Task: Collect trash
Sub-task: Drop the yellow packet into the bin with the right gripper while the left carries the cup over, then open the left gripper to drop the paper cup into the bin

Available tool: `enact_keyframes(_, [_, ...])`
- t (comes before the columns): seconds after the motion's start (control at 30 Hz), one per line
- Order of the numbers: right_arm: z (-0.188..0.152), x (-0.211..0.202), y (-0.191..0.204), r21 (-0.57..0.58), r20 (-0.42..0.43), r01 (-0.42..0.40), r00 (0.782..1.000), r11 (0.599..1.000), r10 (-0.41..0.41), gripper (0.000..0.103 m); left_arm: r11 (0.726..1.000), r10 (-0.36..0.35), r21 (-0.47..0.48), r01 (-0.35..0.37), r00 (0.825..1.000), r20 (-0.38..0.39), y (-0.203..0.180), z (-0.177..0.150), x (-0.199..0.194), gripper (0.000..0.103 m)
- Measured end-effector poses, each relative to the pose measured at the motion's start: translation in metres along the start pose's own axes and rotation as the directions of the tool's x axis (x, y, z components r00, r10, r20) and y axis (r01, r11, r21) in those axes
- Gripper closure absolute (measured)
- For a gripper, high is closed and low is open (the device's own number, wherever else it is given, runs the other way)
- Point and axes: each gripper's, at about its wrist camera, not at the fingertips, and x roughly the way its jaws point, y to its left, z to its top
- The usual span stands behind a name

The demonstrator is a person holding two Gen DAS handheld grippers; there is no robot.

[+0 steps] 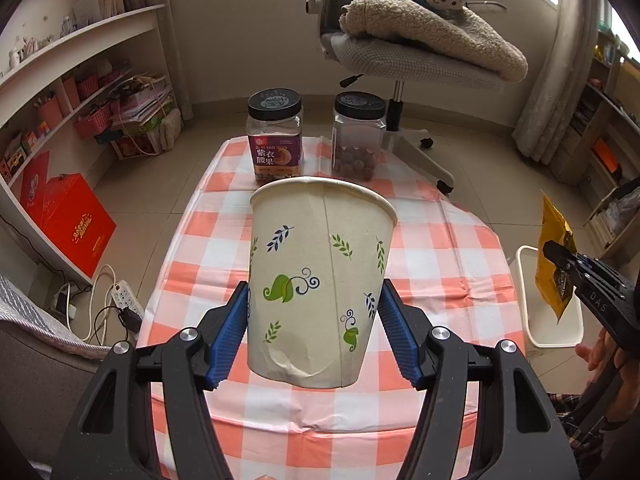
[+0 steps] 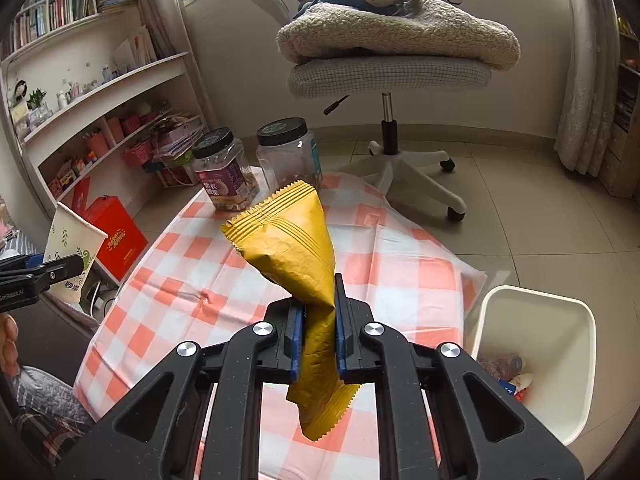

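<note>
Both hands loaded: left gripper (image 1: 314, 332) clamped on the paper cup (image 1: 320, 280), right gripper (image 2: 316, 320) pinching the yellow wrapper (image 2: 296, 248), both lifted over the checkered table (image 2: 168, 280). Looks like drop-off's next, into the white bin (image 2: 576, 360) beside it.

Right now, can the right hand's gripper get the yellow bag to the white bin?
Probably yes. The right gripper holds the yellow bag, and the open white bin sits just beside the table with nothing between.

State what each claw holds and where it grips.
Left claw: paper cup, pads on opposite sides of its lower wall. Right claw: yellow snack wrapper, pinched across its middle.
</note>
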Motion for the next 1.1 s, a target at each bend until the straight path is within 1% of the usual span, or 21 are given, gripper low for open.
enact_keyframes(0.2, [-0.008, -0.031, -0.055, 0.085, 0.039, 0.067, 0.997, 0.994, -0.071, 0.091, 0.998, -0.063, 0.0, 0.063, 0.998, 0.002, -0.047, -0.007, -0.002, 0.04])
enact_keyframes(0.33, [-0.014, -0.045, -0.089, 0.146, 0.043, 0.116, 0.991, 0.983, -0.123, 0.091, 0.995, -0.099, 0.005, 0.099, 0.995, -0.004, -0.076, -0.009, 0.001, 0.04])
enact_keyframes(0.47, [-0.025, -0.051, -0.126, 0.21, 0.015, 0.189, 0.981, 0.959, -0.196, 0.091, 0.991, -0.133, 0.025, 0.134, 0.991, -0.019, -0.11, -0.011, 0.005, 0.04])
enact_keyframes(0.57, [-0.036, -0.052, -0.158, 0.27, -0.039, 0.231, 0.973, 0.935, -0.229, 0.089, 0.986, -0.157, 0.051, 0.158, 0.987, -0.032, -0.138, -0.013, 0.009, 0.04])
enact_keyframes(0.6, [-0.039, -0.051, -0.167, 0.289, -0.061, 0.234, 0.972, 0.928, -0.226, 0.082, 0.984, -0.164, 0.059, 0.166, 0.986, -0.034, -0.148, -0.012, 0.011, 0.04])
enact_keyframes(0.67, [-0.044, -0.054, -0.184, 0.325, -0.08, 0.256, 0.967, 0.91, -0.243, 0.077, 0.98, -0.186, 0.068, 0.189, 0.982, -0.042, -0.167, -0.011, 0.014, 0.04])
enact_keyframes(0.73, [-0.049, -0.065, -0.199, 0.359, -0.072, 0.268, 0.963, 0.894, -0.26, 0.064, 0.974, -0.212, 0.072, 0.215, 0.976, -0.052, -0.187, -0.01, 0.018, 0.04])
enact_keyframes(0.77, [-0.05, -0.072, -0.206, 0.377, -0.059, 0.278, 0.959, 0.883, -0.277, 0.054, 0.97, -0.226, 0.075, 0.23, 0.972, -0.059, -0.199, -0.008, 0.021, 0.04])
enact_keyframes(0.8, [-0.052, -0.079, -0.213, 0.395, -0.047, 0.289, 0.954, 0.872, -0.295, 0.048, 0.966, -0.241, 0.078, 0.246, 0.968, -0.066, -0.211, -0.007, 0.024, 0.04])
enact_keyframes(0.93, [-0.061, -0.104, -0.243, 0.467, -0.019, 0.309, 0.94, 0.828, -0.34, 0.041, 0.949, -0.288, 0.107, 0.297, 0.953, -0.094, -0.26, -0.006, 0.035, 0.04])
enact_keyframes(1.0, [-0.064, -0.114, -0.256, 0.496, -0.007, 0.316, 0.933, 0.809, -0.36, 0.036, 0.939, -0.308, 0.125, 0.32, 0.945, -0.108, -0.286, -0.005, 0.04, 0.04])
enact_keyframes(1.1, [-0.069, -0.129, -0.265, 0.51, 0.009, 0.348, 0.913, 0.787, -0.409, 0.034, 0.925, -0.336, 0.142, 0.352, 0.933, -0.125, -0.322, -0.002, 0.047, 0.039])
